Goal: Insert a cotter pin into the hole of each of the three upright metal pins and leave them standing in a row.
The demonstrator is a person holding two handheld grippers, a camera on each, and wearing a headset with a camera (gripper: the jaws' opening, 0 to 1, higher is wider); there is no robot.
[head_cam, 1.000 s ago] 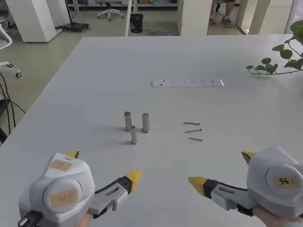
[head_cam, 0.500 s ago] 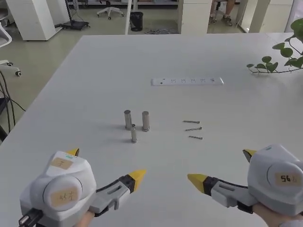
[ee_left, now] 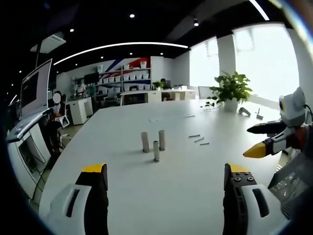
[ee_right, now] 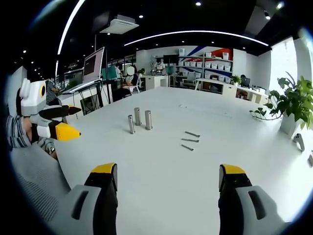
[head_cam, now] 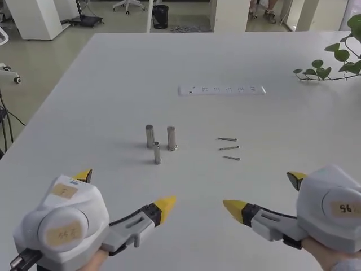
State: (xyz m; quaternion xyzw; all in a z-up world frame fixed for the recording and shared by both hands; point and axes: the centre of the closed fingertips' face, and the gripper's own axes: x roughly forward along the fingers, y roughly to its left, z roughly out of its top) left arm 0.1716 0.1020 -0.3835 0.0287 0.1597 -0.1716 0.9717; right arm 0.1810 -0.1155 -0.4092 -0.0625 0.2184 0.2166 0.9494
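The table (head_cam: 113,84) looks as it did a second ago; only my head view has tipped, so I judge nothing has been started. My left hand-held gripper (head_cam: 125,188) and right hand-held gripper (head_cam: 263,192) still hover by the near edge, both with jaws spread and empty. A plant (head_cam: 338,62) overhangs the right edge and a power strip (head_cam: 221,90) lies towards the far edge, both well clear of the work. The three metal pins (head_cam: 171,137) stand mid-table in a triangle, not a row, none fitted. The three cotter pins (head_cam: 229,148) lie flat near them, on their right. Nothing stands between either hand-held gripper and the parts.
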